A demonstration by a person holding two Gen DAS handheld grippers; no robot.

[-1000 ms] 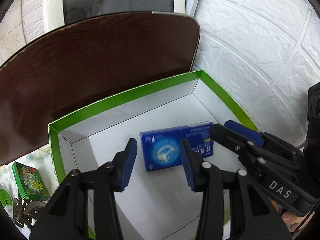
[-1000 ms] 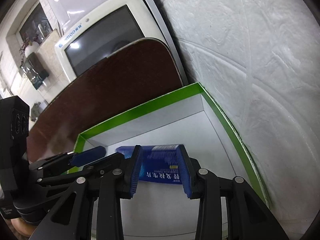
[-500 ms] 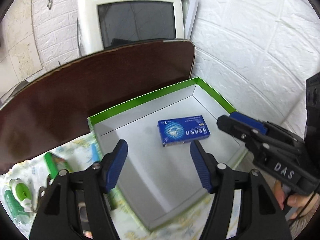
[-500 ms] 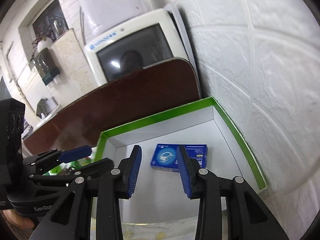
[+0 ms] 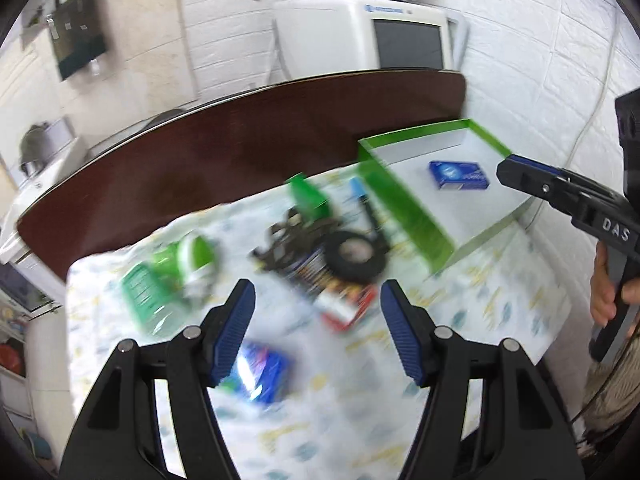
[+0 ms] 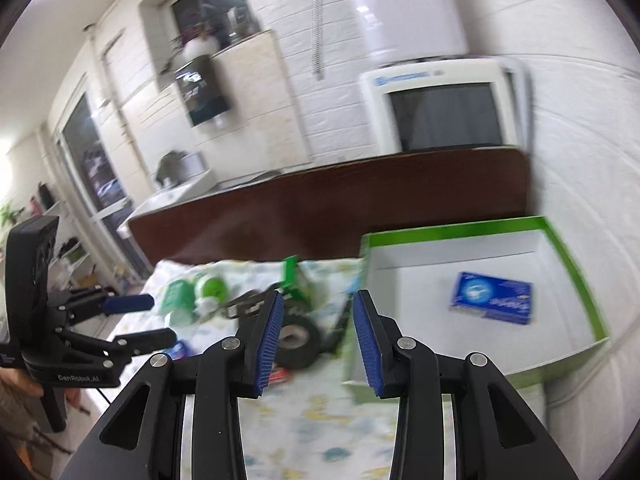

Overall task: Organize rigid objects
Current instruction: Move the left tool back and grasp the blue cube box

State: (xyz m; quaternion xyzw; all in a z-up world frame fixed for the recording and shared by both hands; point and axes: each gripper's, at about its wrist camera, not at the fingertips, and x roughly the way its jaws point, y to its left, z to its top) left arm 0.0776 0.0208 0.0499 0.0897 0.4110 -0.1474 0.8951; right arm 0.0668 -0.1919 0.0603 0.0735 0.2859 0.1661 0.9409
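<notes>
A blue carton [image 6: 493, 297] lies flat in the green-rimmed white box [image 6: 576, 264], alone there; in the left wrist view the carton [image 5: 459, 175] and the box [image 5: 404, 204] sit at the right. My left gripper [image 5: 317, 300] hangs open and empty above the patterned cloth, over a blurred red-and-white pack [image 5: 344, 310] and a blue packet [image 5: 264, 372]. A black tape roll [image 5: 354, 258] and green items [image 5: 160, 280] lie beyond it. My right gripper [image 6: 318, 308] is open with a narrow gap and holds nothing, just left of the box's near corner.
A dark brown board [image 5: 240, 152] stands along the table's far edge, with an old white monitor [image 5: 400, 36] behind it. A white brick-pattern wall [image 6: 580, 140] closes the right side. A person's hand [image 5: 604, 292] holds the right gripper's handle. A dark metal clip tangle [image 5: 288, 236] lies mid-cloth.
Both grippers drew back and up out of the green-rimmed box, leaving the blue carton inside. The left gripper's jaws widened and it swung left over the cluttered cloth.
</notes>
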